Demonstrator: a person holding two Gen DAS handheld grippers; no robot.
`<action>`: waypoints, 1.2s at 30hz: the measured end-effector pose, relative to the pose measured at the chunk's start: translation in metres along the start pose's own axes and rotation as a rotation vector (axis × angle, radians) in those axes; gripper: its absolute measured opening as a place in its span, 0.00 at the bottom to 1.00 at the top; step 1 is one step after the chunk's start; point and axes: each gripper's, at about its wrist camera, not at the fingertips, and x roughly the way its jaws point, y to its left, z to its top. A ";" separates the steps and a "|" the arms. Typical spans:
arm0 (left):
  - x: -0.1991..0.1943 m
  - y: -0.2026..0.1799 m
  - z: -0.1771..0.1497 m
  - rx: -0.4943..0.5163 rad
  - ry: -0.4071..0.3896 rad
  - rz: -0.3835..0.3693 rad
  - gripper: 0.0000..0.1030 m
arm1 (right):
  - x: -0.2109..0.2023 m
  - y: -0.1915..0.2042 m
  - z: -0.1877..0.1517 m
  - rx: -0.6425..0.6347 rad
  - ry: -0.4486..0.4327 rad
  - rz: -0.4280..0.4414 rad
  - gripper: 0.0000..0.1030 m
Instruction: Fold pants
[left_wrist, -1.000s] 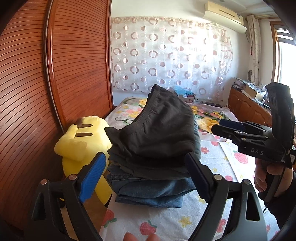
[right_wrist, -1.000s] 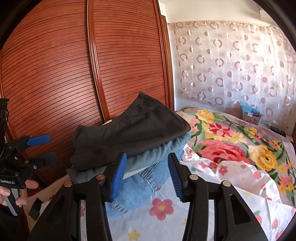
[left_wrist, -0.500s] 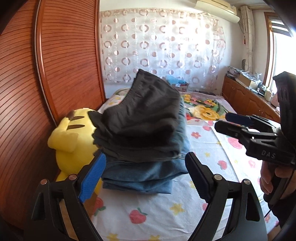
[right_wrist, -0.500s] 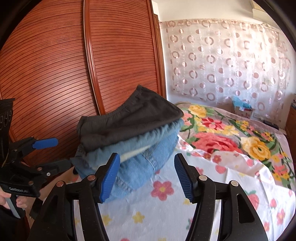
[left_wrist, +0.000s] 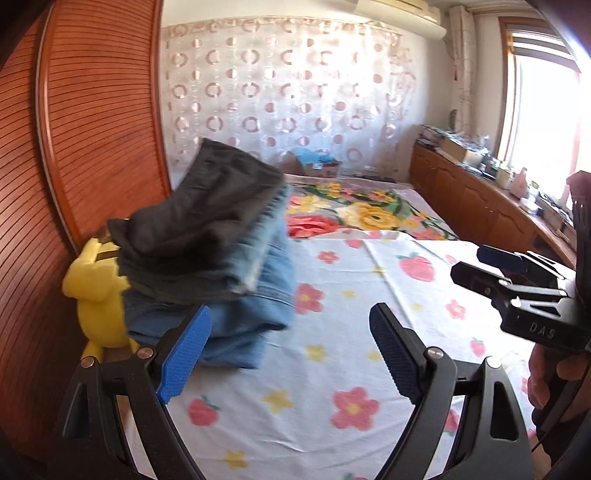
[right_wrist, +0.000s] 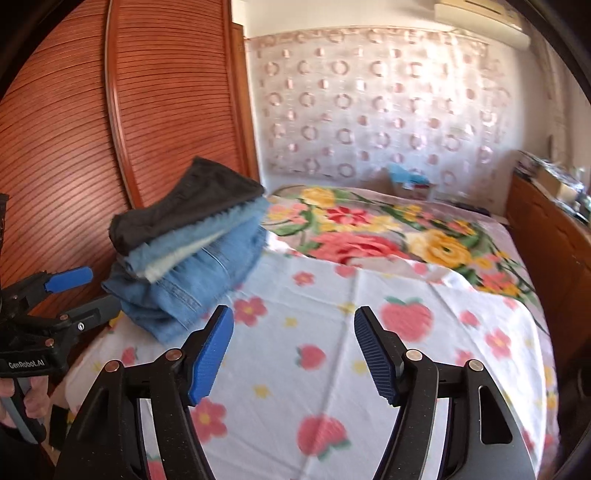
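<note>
On the bed (right_wrist: 369, 369), folded pants (right_wrist: 192, 229) lie stacked, lengthwise toward the curtain (right_wrist: 369, 110).

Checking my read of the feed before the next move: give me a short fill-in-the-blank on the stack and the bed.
1. The folded pants on top of the stack are ____ in colour.
2. Under them lie folded ____ jeans.
3. Beside the stack sits a ____ plush toy.
4. Between the left gripper jaws there is only the ____.

Missing words: dark grey; blue; yellow; bedsheet
</note>
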 end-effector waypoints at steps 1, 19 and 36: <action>-0.002 -0.007 -0.002 0.008 0.000 -0.006 0.85 | -0.007 -0.002 -0.005 0.001 -0.001 -0.018 0.70; -0.049 -0.108 -0.012 0.100 -0.038 -0.108 0.85 | -0.113 -0.021 -0.051 0.109 -0.048 -0.205 0.71; -0.113 -0.104 0.003 0.104 -0.179 -0.076 0.85 | -0.163 0.025 -0.085 0.122 -0.206 -0.230 0.71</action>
